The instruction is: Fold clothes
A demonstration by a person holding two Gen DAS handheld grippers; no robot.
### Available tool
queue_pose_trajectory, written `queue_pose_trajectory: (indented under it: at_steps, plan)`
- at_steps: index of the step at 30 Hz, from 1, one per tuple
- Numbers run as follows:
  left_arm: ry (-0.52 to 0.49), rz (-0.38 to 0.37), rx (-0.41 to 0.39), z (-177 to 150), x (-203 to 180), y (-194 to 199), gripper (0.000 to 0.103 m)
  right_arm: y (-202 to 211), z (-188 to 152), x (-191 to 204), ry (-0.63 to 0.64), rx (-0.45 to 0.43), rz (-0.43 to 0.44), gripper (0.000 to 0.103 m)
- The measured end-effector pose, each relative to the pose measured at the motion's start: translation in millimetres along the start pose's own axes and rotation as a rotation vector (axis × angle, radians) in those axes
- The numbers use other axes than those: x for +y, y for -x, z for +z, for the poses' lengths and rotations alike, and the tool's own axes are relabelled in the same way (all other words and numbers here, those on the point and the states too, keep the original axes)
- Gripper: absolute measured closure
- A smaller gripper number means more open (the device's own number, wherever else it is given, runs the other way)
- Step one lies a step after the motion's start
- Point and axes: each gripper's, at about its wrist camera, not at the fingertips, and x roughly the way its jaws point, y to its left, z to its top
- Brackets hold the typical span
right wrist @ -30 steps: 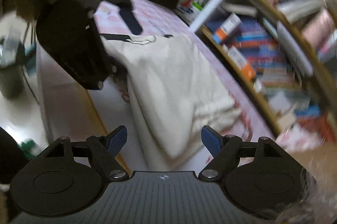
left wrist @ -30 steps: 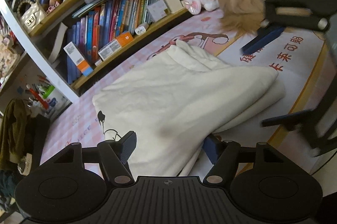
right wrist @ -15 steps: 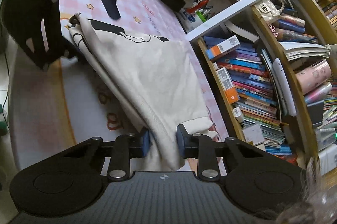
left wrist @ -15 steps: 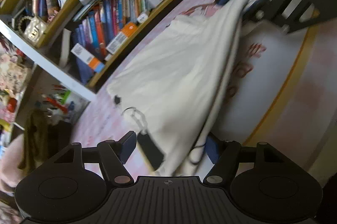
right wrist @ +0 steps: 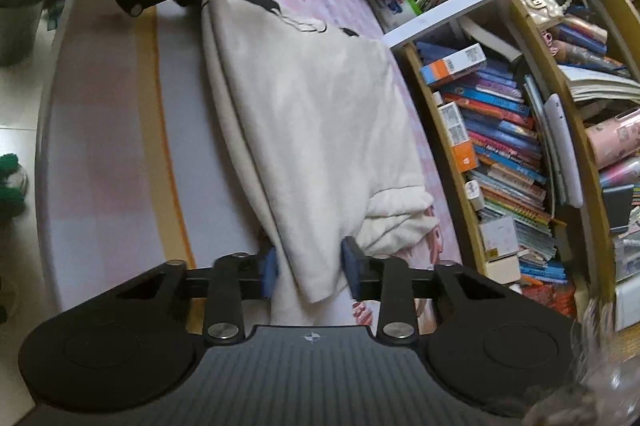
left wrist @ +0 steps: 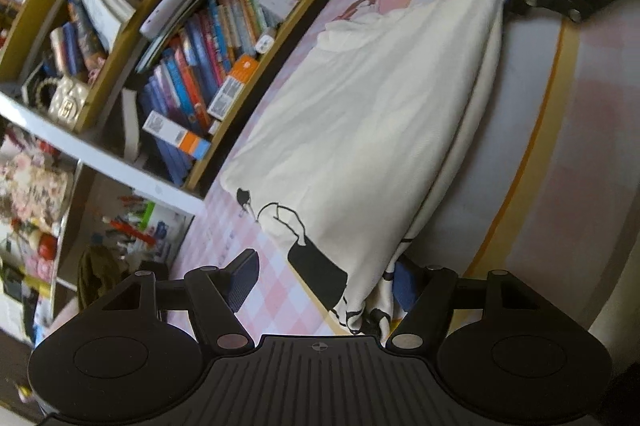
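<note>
The cream sweatshirt lies stretched along the pink checked mat, its long axis running from one gripper to the other, parallel to the bookshelf just beside it. The right gripper has just been closing, and its blue pads pinch the bunched end near the loose sleeve. At the far end the left gripper stands fairly wide; the printed hem lies between its fingers, touching the right-hand one, but the other finger stands clear of the cloth, so I'd judge it not yet clamped. The near edge is raised in a ridge between the two tools. Open room lies on the side away from the shelf, across the mat's pale centre; the shelf side is tight.
</note>
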Motion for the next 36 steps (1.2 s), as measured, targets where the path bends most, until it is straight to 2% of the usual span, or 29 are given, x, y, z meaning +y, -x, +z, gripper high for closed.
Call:
queue_pose_trajectory:
  at_steps: [1,4,6,9,15,22,26,31,36]
  plan:
    - [-0.012,-0.01,-0.002,-0.3,-0.5,-0.1,0.053,-0.2,-0.3,0.3,-0.002,0.001,0.004,0.079]
    - [-0.053,-0.041,-0.004,-2.2,-6.1,1.7,0.08,1.3,0.0,-1.5,-0.01,-0.002,0.011,0.085]
    - [-0.071,-0.07,-0.003,-2.4,-9.7,4.5,0.089,3.0,0.4,-3.5,-0.018,-0.006,0.014,0.086]
    - [-0.06,-0.095,-0.003,-1.4,-9.1,11.0,0.095,6.6,0.9,-6.9,-0.025,-0.007,0.02,0.087]
    - [-0.012,-0.137,-0.026,0.9,0.8,40.4,0.098,23.3,-2.4,-11.6,-0.03,-0.015,0.077,0.088]
    - [0.043,-0.213,-0.03,1.4,5.9,83.2,0.098,57.4,-10.4,-27.9,-0.147,-0.022,0.23,0.089]
    - [0.069,-0.188,-0.055,11.0,22.5,99.8,0.098,77.0,-10.6,-39.8,-0.189,-0.028,0.276,0.09]
    - [0.139,-0.105,-0.1,29.5,63.6,100.2,0.098,99.3,-2.6,-84.3,-0.287,-0.094,0.235,0.091]
    - [0.194,-0.055,-0.122,43.4,94.4,82.0,0.098,98.6,8.0,-120.7,-0.333,-0.141,0.162,0.092]
